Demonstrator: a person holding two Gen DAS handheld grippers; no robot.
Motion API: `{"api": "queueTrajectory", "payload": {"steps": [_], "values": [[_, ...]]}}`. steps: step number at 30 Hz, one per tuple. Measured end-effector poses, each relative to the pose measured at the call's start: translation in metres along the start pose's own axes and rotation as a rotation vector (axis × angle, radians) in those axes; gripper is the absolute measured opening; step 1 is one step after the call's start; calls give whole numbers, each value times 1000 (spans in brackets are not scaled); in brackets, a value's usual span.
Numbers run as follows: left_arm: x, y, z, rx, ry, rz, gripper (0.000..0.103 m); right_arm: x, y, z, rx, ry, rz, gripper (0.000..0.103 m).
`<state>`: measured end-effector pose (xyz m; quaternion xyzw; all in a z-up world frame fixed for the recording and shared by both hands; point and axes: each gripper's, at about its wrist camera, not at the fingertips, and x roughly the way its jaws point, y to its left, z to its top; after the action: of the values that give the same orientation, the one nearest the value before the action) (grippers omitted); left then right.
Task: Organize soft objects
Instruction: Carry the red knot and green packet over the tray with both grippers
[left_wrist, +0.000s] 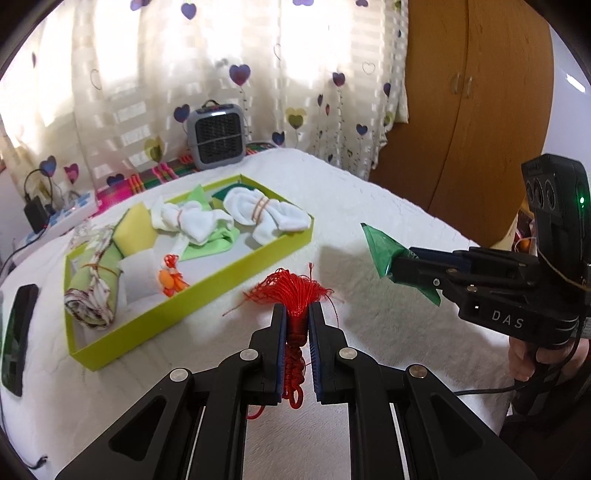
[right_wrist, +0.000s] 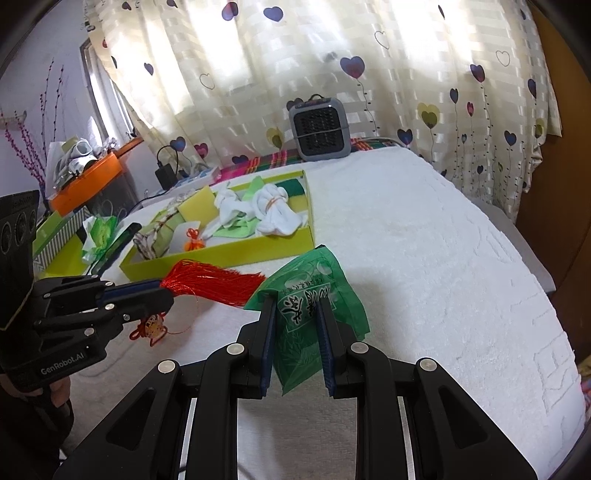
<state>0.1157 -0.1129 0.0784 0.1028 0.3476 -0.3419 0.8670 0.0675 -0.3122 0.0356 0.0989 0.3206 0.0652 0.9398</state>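
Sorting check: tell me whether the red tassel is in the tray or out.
Out. The red tassel is clamped in the left tongs, held over the white blanket beside the green tray, not inside it.

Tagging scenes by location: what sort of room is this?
Probably a bedroom at home: a white textured bedspread covers the work surface, heart-print curtains hang behind it, and a wooden wardrobe stands alongside.

Both wrist cameras look down along their fingers, sharing the green tray (left_wrist: 192, 317).
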Motion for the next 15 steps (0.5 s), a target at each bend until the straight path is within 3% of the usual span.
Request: {"api": "queueTrajectory", "payload": {"steps": [15], "values": [[-31, 19, 9, -64, -83, 50, 11, -6, 20, 11, -46, -39, 30, 22]]}}
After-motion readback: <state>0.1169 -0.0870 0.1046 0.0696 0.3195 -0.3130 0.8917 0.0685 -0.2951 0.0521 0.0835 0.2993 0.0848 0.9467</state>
